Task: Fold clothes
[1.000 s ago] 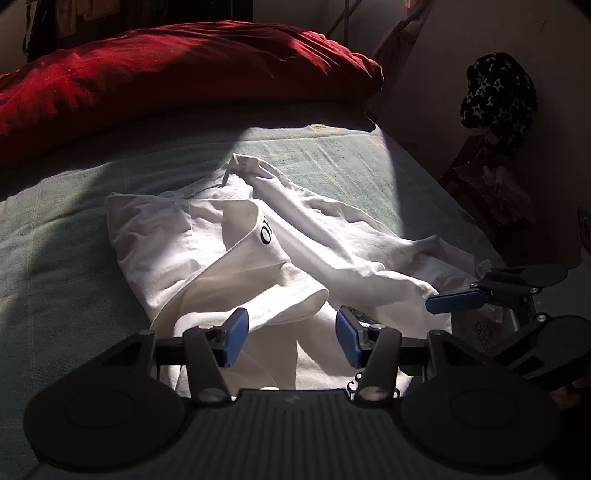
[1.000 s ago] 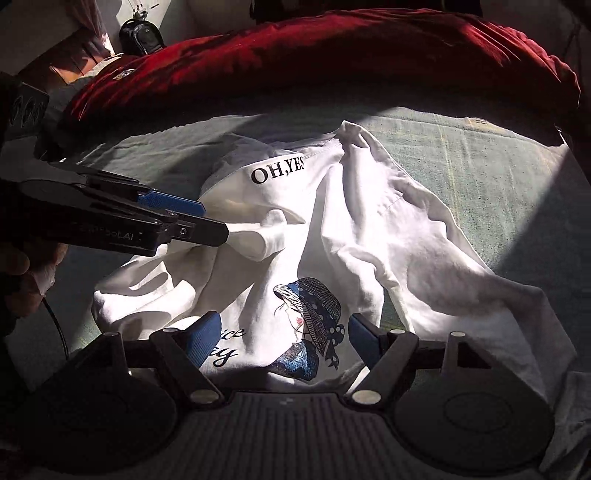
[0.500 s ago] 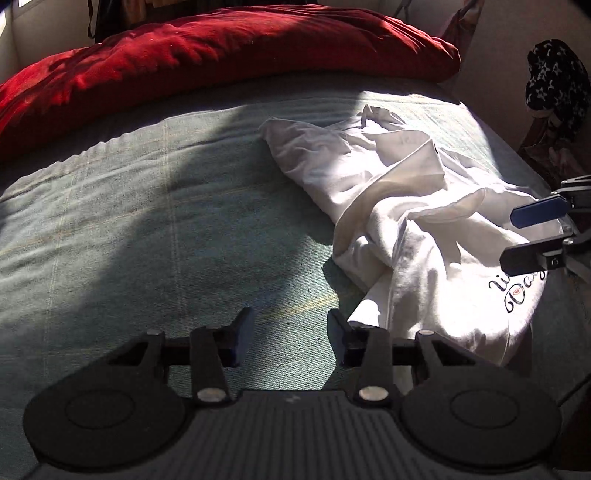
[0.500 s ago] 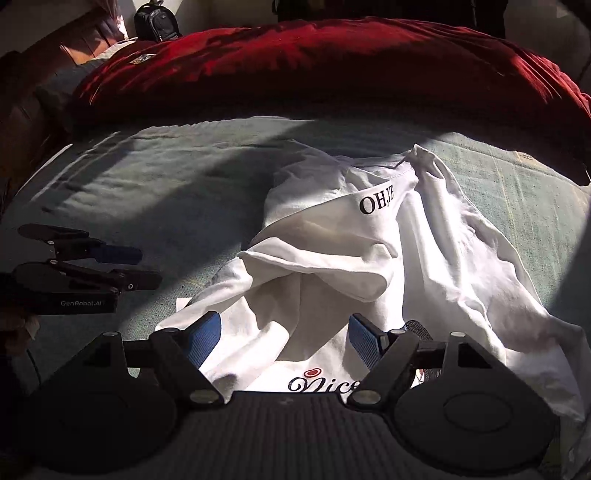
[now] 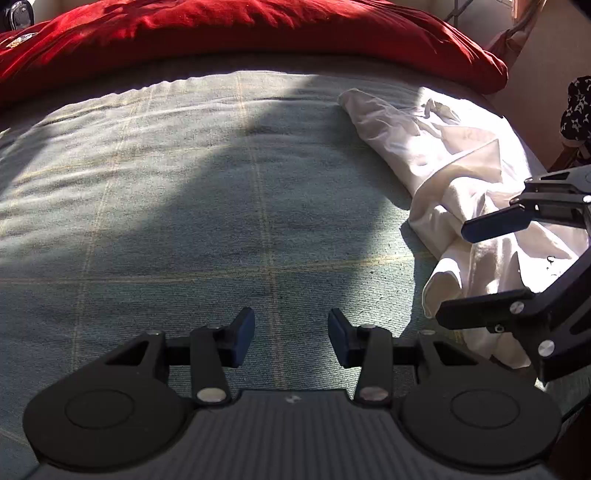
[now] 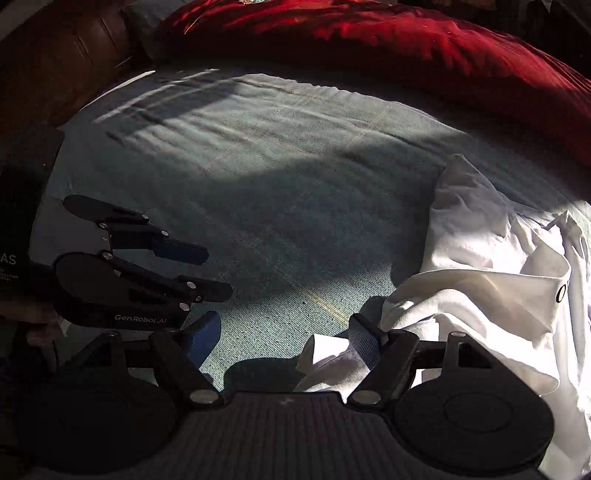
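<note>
A crumpled white T-shirt (image 5: 454, 173) with black lettering lies on the right side of the grey-green bedspread (image 5: 207, 206), partly in sunlight. In the right wrist view the T-shirt (image 6: 491, 295) fills the right side. My left gripper (image 5: 291, 338) is open over bare bedspread, left of the shirt, holding nothing. My right gripper (image 6: 286, 338) is open at the shirt's near left edge, a fold of cloth lying by its right finger. Each gripper shows in the other's view: the right gripper (image 5: 480, 269) over the shirt, the left gripper (image 6: 214, 271) above the bed at far left.
A thick red duvet (image 5: 236, 33) lies across the head of the bed. A dark patterned cloth (image 5: 576, 107) hangs beside the bed at the right. Dark wooden furniture (image 6: 66, 62) stands past the bed's left edge. A hand (image 6: 37, 328) holds the left gripper.
Both grippers have swung left, away from the shirt's middle. The left gripper has gone from over the shirt to bare bedspread, and the right now sits at the shirt's left edge.
</note>
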`<act>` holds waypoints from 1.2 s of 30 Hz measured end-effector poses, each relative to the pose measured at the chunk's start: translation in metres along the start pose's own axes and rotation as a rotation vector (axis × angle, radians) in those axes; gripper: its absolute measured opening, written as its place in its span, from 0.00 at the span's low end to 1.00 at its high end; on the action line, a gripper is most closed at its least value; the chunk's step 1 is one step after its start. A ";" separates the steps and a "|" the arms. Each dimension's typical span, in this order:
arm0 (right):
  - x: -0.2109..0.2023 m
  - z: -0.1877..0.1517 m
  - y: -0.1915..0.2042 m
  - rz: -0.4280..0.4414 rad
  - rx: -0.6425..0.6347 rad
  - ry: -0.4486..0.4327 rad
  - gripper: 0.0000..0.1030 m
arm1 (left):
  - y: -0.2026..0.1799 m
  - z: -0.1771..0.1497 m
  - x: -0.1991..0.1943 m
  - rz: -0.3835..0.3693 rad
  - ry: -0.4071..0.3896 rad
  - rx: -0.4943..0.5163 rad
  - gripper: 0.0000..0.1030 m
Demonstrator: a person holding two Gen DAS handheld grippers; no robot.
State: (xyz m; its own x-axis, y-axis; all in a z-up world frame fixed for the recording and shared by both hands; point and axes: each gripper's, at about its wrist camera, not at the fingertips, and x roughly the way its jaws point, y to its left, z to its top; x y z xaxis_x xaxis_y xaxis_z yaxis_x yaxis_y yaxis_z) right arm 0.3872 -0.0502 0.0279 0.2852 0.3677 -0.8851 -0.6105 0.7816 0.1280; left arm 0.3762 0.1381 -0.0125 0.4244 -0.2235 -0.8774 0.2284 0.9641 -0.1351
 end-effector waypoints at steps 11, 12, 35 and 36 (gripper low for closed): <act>-0.011 -0.053 -0.053 -0.116 0.114 0.145 0.82 | -0.045 0.000 0.017 -0.102 0.012 0.087 0.42; -0.013 -0.056 -0.055 -0.112 0.121 0.141 0.82 | -0.053 0.000 0.019 -0.087 0.010 0.136 0.42; -0.041 -0.080 -0.072 0.013 0.147 0.043 0.82 | -0.126 -0.006 0.015 0.019 0.021 0.866 0.46; -0.040 -0.081 -0.073 0.015 0.150 0.043 0.82 | -0.126 -0.004 0.014 0.012 0.025 0.859 0.45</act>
State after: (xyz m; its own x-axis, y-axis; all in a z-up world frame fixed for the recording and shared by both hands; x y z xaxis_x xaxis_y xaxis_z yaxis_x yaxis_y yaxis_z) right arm 0.3605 -0.1625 0.0184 0.2429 0.3601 -0.9007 -0.4965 0.8438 0.2035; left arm 0.3496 0.0145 -0.0098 0.4139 -0.2008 -0.8879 0.8123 0.5217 0.2607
